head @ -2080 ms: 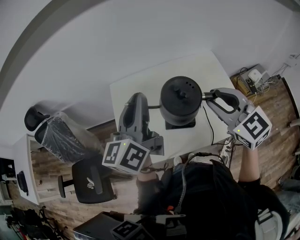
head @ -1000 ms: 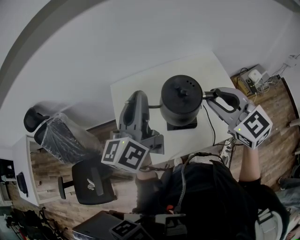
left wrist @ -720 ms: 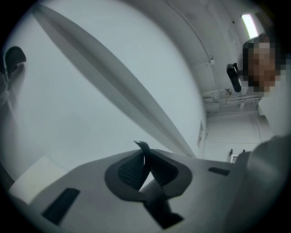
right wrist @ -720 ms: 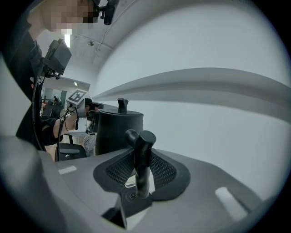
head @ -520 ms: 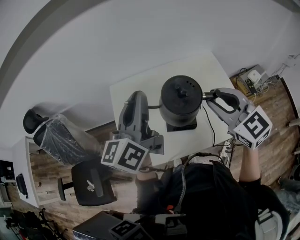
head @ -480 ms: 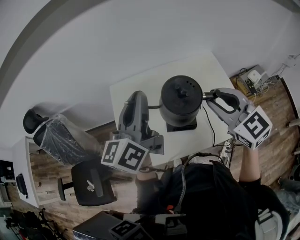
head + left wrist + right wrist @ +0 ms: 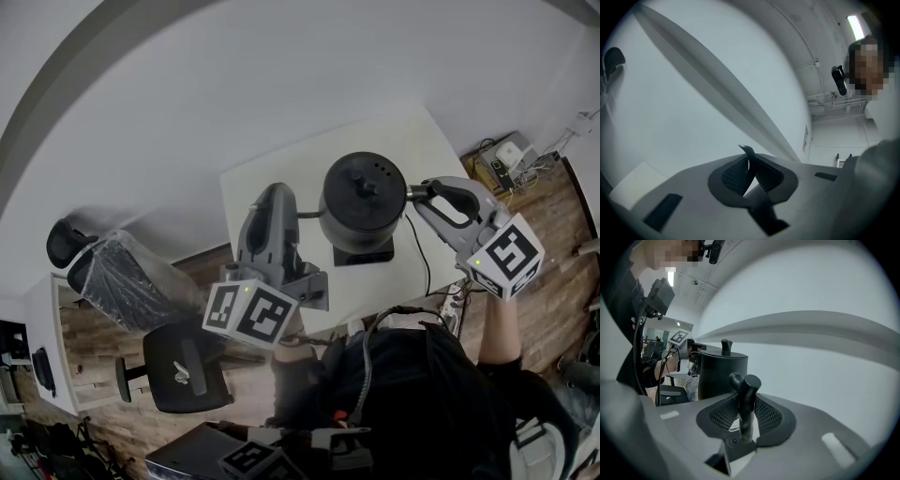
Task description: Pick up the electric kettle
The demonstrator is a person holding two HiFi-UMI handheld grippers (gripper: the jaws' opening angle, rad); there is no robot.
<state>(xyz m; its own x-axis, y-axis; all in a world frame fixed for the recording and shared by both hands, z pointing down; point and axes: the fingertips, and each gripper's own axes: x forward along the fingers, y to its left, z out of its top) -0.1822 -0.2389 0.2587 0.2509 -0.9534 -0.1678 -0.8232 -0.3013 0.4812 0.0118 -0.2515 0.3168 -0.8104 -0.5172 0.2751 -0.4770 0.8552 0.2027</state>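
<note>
Head view, frame centre: a black round electric kettle [image 7: 361, 192] shows over its dark square base [image 7: 364, 249] on the white counter [image 7: 272, 164], lid knob up. At the right of the frame, the right gripper [image 7: 413, 193] meets the kettle's side. Its fingers [image 7: 766, 416] are clamped on the kettle's black handle [image 7: 744, 397]. The right gripper view shows that handle upright between the ribbed pads, with the kettle body just beyond, left of centre. Whether the kettle rests on the base or hangs clear of it cannot be told.

Left of the kettle, the left gripper [image 7: 275, 192] is held over the counter. The left gripper view shows its fingers [image 7: 733, 176] closed together at the tips, nothing between them, aimed at a pale wall.

A black cord [image 7: 424, 253] trails from the base toward the counter's lower edge. A black office chair [image 7: 183, 361] sits at lower left on the wood floor [image 7: 548, 225].
</note>
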